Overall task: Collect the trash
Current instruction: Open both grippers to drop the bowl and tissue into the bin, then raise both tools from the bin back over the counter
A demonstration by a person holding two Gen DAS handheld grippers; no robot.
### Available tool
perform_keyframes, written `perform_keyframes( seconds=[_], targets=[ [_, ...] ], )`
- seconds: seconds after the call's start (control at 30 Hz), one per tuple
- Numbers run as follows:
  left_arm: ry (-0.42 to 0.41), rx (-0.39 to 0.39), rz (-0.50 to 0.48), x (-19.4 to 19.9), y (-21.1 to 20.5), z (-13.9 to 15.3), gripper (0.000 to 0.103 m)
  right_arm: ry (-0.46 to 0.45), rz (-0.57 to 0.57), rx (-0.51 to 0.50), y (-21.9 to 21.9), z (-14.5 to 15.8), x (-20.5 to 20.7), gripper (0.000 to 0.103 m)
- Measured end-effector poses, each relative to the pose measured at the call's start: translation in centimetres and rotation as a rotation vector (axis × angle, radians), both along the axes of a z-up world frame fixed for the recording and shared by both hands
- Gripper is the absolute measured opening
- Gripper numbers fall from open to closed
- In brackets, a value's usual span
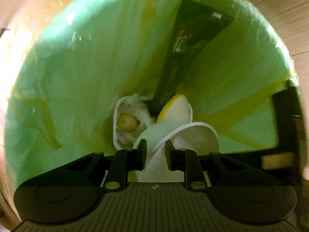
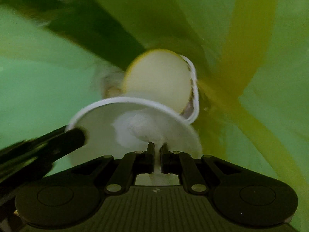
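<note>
Both views look down into a bin lined with a green bag (image 1: 81,81). My left gripper (image 1: 156,145) is shut on the rim of a white paper cup (image 1: 195,137), held over the bag's bottom. My right gripper (image 2: 158,147) is shut on a white crumpled tissue (image 2: 139,129) that sits inside the same cup (image 2: 96,119). The left gripper's fingers (image 2: 73,137) show at the cup's left rim in the right wrist view. Below lie a yellow-rimmed cup (image 1: 175,110), also in the right wrist view (image 2: 160,79), and another cup (image 1: 125,123) with tissue and a tan lump.
A dark green wrapper (image 1: 195,36) leans against the bag's far wall. Yellow bands of the bag (image 2: 247,44) run down its right side. The right gripper's black body (image 1: 285,121) shows at the right of the left wrist view. Wooden floor (image 1: 289,3) lies beyond the bin rim.
</note>
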State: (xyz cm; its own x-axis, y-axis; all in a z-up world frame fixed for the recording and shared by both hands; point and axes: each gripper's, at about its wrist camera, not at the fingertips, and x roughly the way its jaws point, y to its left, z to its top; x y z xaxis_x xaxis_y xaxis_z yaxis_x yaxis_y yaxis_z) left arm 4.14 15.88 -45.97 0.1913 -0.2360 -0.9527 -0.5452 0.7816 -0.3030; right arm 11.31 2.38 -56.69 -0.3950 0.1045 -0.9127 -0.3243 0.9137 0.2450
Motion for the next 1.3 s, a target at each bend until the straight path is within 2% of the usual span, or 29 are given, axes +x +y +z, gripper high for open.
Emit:
perform_keyframes(
  seconds=[0.07,0.13,0.3,0.37,0.47,0.53,0.6,0.7,0.87,0.97,1.13,1.3],
  targets=[
    [-0.011,-0.004,-0.003,0.1,0.1,0.2,0.023,0.053,-0.041,-0.045,-0.6,-1.2,0.1,0.007],
    [-0.020,0.002,-0.008,0.2,0.2,0.5,0.023,0.070,-0.046,-0.043,-0.4,-1.4,0.0,0.007],
    [-0.038,0.009,-0.021,0.7,0.1,1.1,0.023,0.031,-0.092,0.086,-0.3,0.2,0.7,0.007],
    [-0.043,0.016,-0.024,0.9,0.1,1.4,0.023,0.006,-0.065,0.083,0.0,0.6,0.8,0.007],
    [-0.037,0.026,-0.032,1.0,0.3,1.3,0.023,0.018,-0.042,0.064,0.2,0.6,0.9,0.008],
    [-0.028,0.024,-0.033,0.8,0.3,1.2,0.023,0.029,-0.042,0.066,0.1,0.6,1.1,0.013],
    [-0.017,0.025,-0.035,0.7,0.3,0.9,0.023,0.025,-0.048,0.084,-0.1,1.3,1.4,0.030],
    [-0.010,0.023,-0.037,0.8,0.2,0.7,0.023,0.000,-0.049,0.112,-0.2,2.9,1.2,0.043],
    [-0.014,0.030,-0.032,1.2,0.1,1.1,0.023,-0.034,-0.048,0.117,-0.7,5.2,1.7,0.046],
    [-0.036,0.031,0.002,1.0,0.3,2.1,0.023,-0.095,-0.012,0.133,-1.2,5.8,1.6,0.046],
    [-0.079,0.032,0.053,0.5,1.1,5.2,0.023,-0.271,0.144,0.151,-1.6,11.6,0.0,0.046],
    [-0.116,0.041,0.092,-0.2,2.2,11.0,0.023,-0.430,0.267,0.177,-1.9,19.2,-1.7,0.046]
  ],
)
